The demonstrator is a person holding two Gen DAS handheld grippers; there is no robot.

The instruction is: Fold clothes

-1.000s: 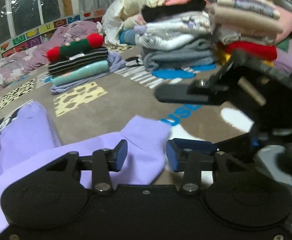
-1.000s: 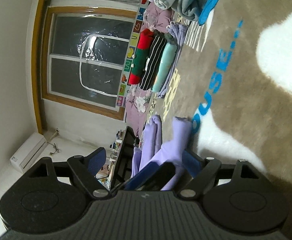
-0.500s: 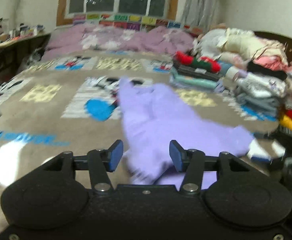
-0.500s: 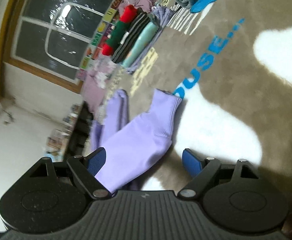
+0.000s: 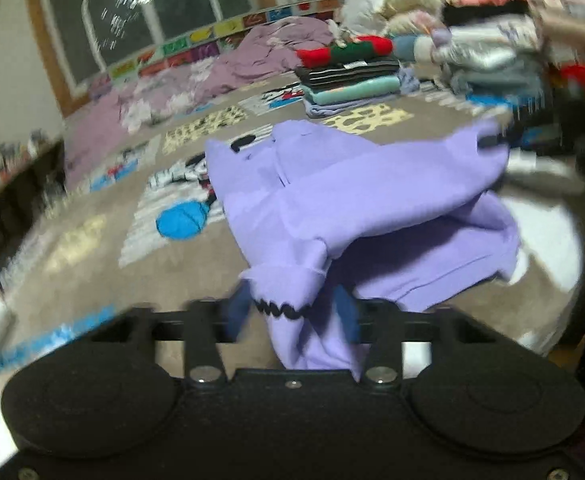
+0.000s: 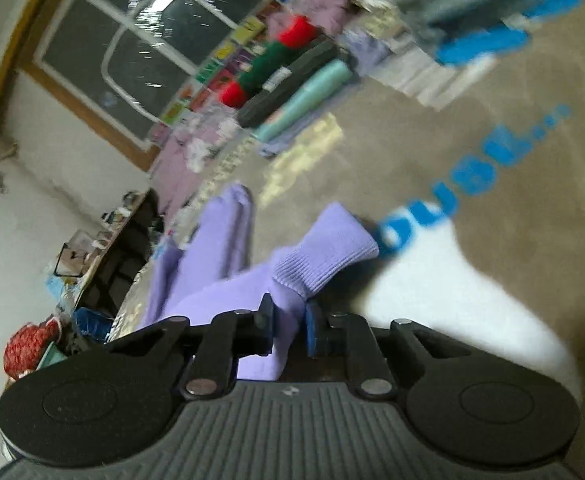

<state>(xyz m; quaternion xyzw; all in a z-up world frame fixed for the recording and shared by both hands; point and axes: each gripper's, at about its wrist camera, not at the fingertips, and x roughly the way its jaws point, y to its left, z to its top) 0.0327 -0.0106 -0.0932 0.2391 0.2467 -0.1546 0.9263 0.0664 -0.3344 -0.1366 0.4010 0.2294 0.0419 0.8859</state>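
A lilac sweatshirt (image 5: pixel 356 200) lies rumpled on the brown printed blanket (image 5: pixel 180 264). My left gripper (image 5: pixel 292 314) has a bunched edge of it, with a black zigzag trim, between its blue pads; the jaws are closing and pinch the cloth. In the right wrist view one sleeve of the sweatshirt (image 6: pixel 220 296) runs up to my right gripper (image 6: pixel 289 322). Its jaws are closing on the sleeve just behind the ribbed cuff (image 6: pixel 328 252), which sticks out past the fingertips and is lifted off the blanket.
A small folded stack (image 5: pixel 348 76) with a red-and-green item on top sits beyond the sweatshirt, also the folded stack (image 6: pixel 292 76). A tall heap of clothes (image 5: pixel 492 40) fills the far right. Mauve floral bedding (image 5: pixel 172 96) lies under the window. A cluttered desk (image 6: pixel 92 256) stands at the left.
Both grippers went from open to closed on the lilac sweatshirt: the left on its trimmed edge, the right behind the cuff. The left view swung across the blanket; the right rolled and rose.
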